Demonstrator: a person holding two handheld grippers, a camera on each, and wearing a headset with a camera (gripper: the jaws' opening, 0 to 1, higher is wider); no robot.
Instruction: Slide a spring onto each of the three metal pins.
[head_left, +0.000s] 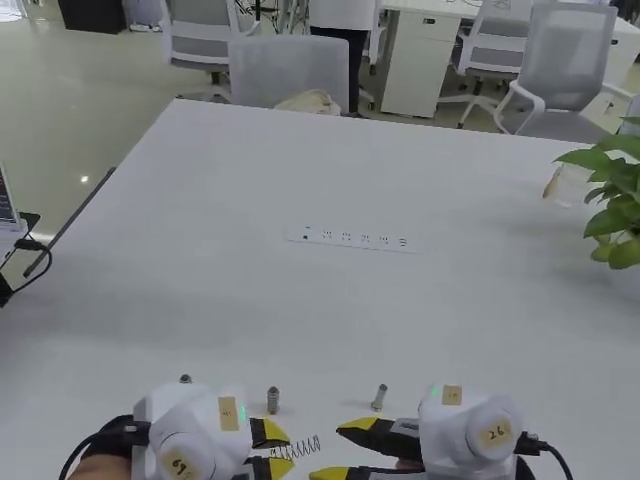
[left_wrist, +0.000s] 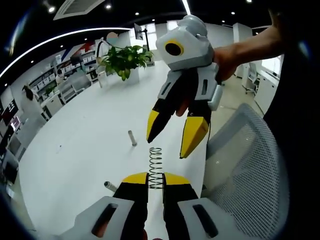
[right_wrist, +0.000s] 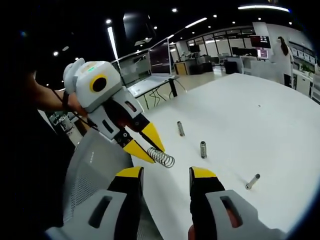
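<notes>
Table (head_left: 350, 180) is bearing pins (head_left: 273, 400); right gripper (right_wrist: 165, 175) is gaping, left gripper (left_wrist: 156, 178) is pinching a spring (left_wrist: 156, 165) by its tip, so it risks slipping.

matt smooth white bench (head_left: 350, 170), bright metal wire spring (left_wrist: 156, 167), dull grey metal pins (head_left: 273, 401), smooth black-and-yellow plastic fingers (right_wrist: 129, 176)

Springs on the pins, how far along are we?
Done: can't tell, the three pins look too small to judge. In hand: the left tool pinches one spring, right tool open nearby. Left: sliding that spring onto a pin.
</notes>
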